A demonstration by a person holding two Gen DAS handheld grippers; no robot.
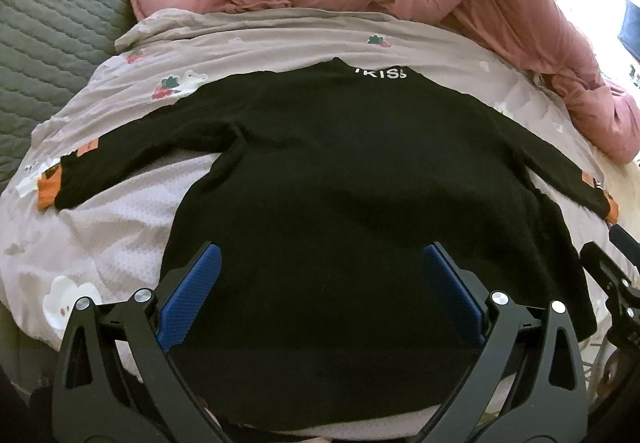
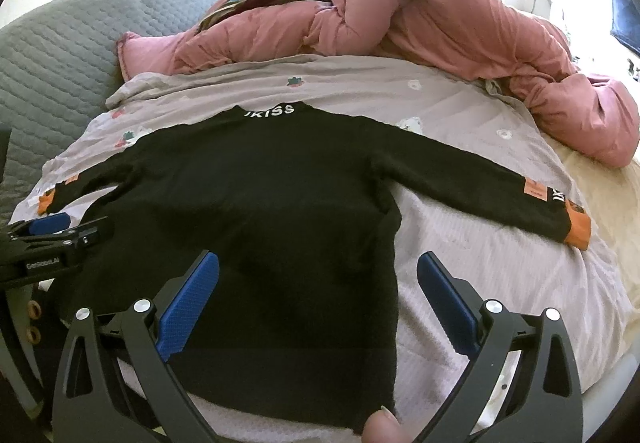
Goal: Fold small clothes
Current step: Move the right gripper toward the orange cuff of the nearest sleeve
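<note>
Sweater [image 2: 256, 187], black with orange cuffs, lies flat and face down on the pale flowered bedsheet [image 2: 480, 263], collar away from the person, both sleeves spread out to the sides. Nothing is folded yet. Just above its near hem the left gripper [image 1: 320, 283] hovers over the middle of the body, fingers wide apart and empty; the right gripper [image 2: 318, 295] straddles the sweater's right side edge, likewise spread and holding nothing. A fingertip [image 2: 384, 425] shows at the hem, possibly touching it, though the edge of the view is poor. Beyond the collar sits a bunched pink quilt [image 2: 440, 15]. A clean first fold probably means pinching one cuff, carrying that sleeve across the body, keeping the cloth flat.
</note>
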